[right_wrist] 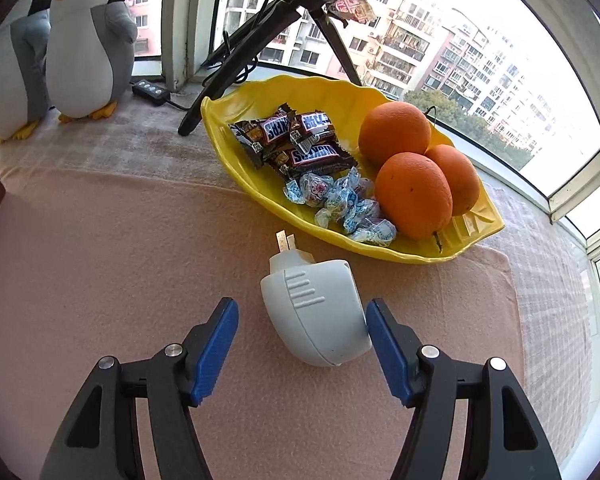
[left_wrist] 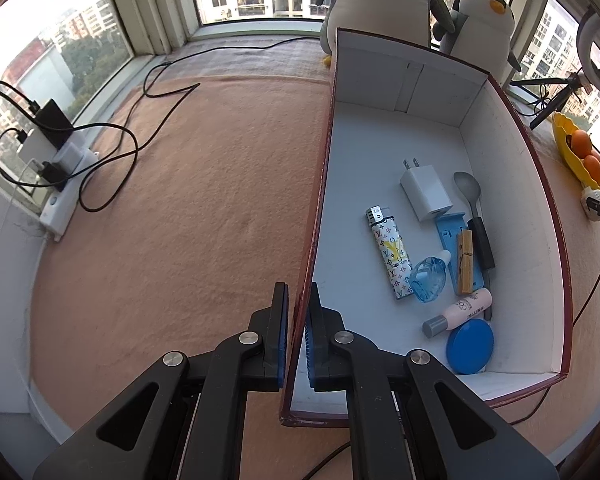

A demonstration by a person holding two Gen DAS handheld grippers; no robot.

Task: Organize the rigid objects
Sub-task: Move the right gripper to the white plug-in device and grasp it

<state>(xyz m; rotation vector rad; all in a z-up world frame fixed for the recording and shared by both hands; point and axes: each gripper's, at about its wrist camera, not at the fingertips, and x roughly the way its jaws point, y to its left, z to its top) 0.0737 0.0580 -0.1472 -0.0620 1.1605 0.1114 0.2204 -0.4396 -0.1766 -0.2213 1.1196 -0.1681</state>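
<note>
a: right wrist view: the right gripper (right_wrist: 300,344) hangs over the pink blanket (right_wrist: 100,260) with its blue pads spread wide, nothing held. the pale grey rounded plastic plug-in unit (right_wrist: 314,312) lies between the pads; the pad on the view's right looks to be at or nearly on its shell, the other is clear of it

b: where does it sit on the blanket?

a: on its side, just beside the near rim of the yellow leaf-shaped dish (right_wrist: 416,256) that holds oranges and sweets, prongs pointing toward that dish

b: how do you think it'll handle?

a: a stiff hollow shell, probably light, and smooth and curved, so i'd guess the pads could slide off the dome. i'd take it across the broad middle of the body, near the ribbed lines, and keep off the thin metal prongs

b: and the other hand?

a: in the left wrist view the left gripper (left_wrist: 298,340) is clamped on the near part of one side wall of the open dark-red cardboard box (left_wrist: 556,240), one pad outside and one inside, steadying it, by my reading

b: what's in the box?

a: a white square charger (left_wrist: 426,194), a patterned lighter (left_wrist: 390,254), a grey spoon (left_wrist: 470,196), a wooden clothes peg (left_wrist: 465,262), a small pink bottle (left_wrist: 462,312) and a blue round lid (left_wrist: 470,346), clustered toward one long wall. the floor along the clamped wall and the far end lie bare, so there's room for the grey unit
</note>
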